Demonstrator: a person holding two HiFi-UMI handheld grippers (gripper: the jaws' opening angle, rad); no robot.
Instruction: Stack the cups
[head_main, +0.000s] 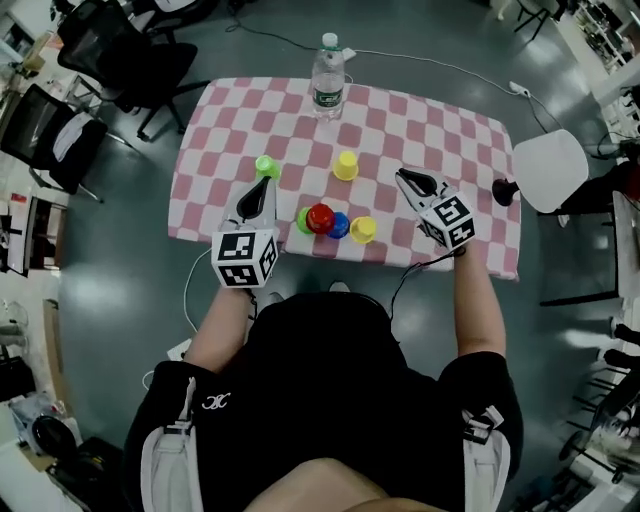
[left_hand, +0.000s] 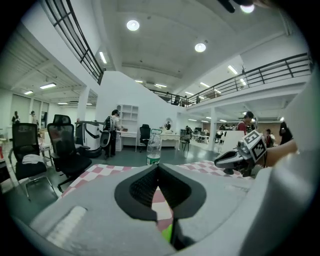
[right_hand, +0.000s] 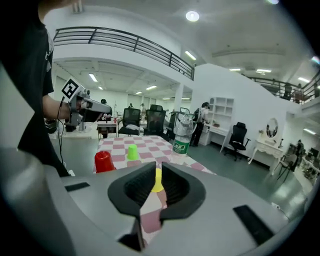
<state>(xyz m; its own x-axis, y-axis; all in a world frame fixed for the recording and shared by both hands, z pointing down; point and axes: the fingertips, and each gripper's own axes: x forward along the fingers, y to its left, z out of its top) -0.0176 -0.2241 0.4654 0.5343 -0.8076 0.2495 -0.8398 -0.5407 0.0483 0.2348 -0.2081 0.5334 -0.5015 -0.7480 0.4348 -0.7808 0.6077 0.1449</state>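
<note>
Six little plastic cups are out on the table, and none stacked that I can be sure of. Four huddle well to the person's side of the water bottle (head_main: 328, 75), at the near edge of the checkered cloth (head_main: 440, 130). A green cup (head_main: 304, 221), the red cup (head_main: 320, 217) and a blue cup (head_main: 340, 226) are pressed together, with a yellow cup (head_main: 363, 230) just beside the blue one. The red one may be riding on its neighbours; I can't tell from here.

Two loners stand between that huddle and the bottle. The lone green cup (head_main: 266, 166) sits off to the bottle's left, and the lone yellow cup (head_main: 345, 165) is almost straight in front of it. From the right gripper's side they look mouth-down, narrow end up.

These should handle like toys: light, thin-walled, smooth and tapered. My read is to pinch one across the wall, low where it's widest, and gently. A hard squeeze would likely flex the wall, and a grab near the narrow top could let it pop free. A nudge could send one skating.

The left gripper (head_main: 265, 183) hovers with its tip just beside the lone green cup, tongs pressed together, nothing in them. The right gripper (head_main: 403, 177) hangs further right of the bottle, clear of every cup. Its tongs are together too, bar a hairline slit, and empty. Both would have to spread before any pick.
</note>
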